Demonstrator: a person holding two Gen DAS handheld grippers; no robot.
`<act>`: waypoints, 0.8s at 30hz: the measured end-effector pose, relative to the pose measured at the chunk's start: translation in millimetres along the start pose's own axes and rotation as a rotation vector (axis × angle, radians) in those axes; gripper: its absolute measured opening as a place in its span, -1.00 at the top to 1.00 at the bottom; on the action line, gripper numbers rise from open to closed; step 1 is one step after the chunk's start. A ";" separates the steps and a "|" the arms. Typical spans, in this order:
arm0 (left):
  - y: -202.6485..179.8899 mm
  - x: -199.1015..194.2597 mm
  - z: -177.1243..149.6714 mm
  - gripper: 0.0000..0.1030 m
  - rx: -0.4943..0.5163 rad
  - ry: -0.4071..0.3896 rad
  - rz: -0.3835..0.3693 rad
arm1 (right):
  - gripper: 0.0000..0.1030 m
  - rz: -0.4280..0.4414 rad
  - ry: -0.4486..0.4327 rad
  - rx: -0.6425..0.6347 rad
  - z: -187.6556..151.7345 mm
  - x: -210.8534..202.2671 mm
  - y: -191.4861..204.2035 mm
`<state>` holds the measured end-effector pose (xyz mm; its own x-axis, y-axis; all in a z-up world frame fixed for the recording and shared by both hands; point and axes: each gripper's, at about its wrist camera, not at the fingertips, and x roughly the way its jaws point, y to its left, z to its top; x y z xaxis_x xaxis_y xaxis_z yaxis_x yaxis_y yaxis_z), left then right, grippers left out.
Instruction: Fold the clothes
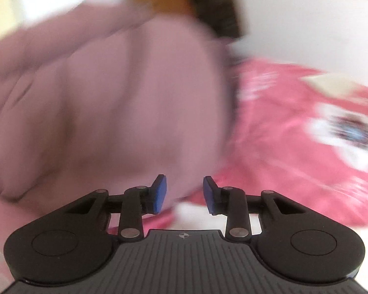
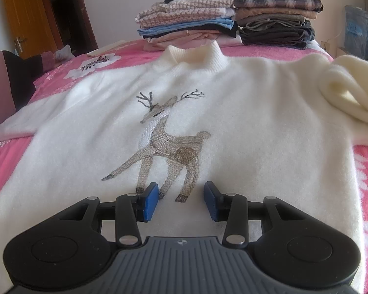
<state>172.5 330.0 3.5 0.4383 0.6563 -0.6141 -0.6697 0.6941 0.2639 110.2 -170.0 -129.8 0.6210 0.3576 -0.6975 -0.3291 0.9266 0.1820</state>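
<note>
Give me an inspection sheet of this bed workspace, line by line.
Surface: pink floral bedspread.
Job's things: white deer sweater spread flat, front up; its sleeve bunched at the shoulder.
Clutter: two stacks of folded clothes beyond the collar; mauve garment, blurred.
Grippers: left gripper open, nothing between the pads; right gripper open over the sweater's hem.
Cables: nothing seen.
Surroundings: wooden door, white wall.
</note>
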 end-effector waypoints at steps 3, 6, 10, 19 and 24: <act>-61.6 -36.1 -23.6 0.31 0.149 -0.100 -0.201 | 0.15 -0.007 0.007 -0.006 1.0 0.6 2.0; -126.4 -48.6 -56.4 0.31 0.259 -0.146 -0.371 | 0.14 -0.015 0.018 -0.012 2.7 1.2 4.0; -179.9 -39.7 -91.8 0.31 0.193 -0.030 -0.583 | 0.14 -0.023 0.029 -0.015 4.2 1.5 5.7; -200.7 19.0 -104.3 -0.10 0.209 -0.089 -0.562 | 0.13 -0.040 0.022 -0.008 2.3 2.8 9.0; -209.2 29.9 -92.4 -0.25 0.187 -0.099 -0.558 | 0.13 -0.047 0.020 -0.012 2.2 3.2 9.9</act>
<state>270.3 177.1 -138.8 0.7537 0.1953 -0.6275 -0.2086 0.9765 0.0534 110.5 -159.4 -128.7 0.6217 0.3115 -0.7186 -0.3083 0.9408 0.1411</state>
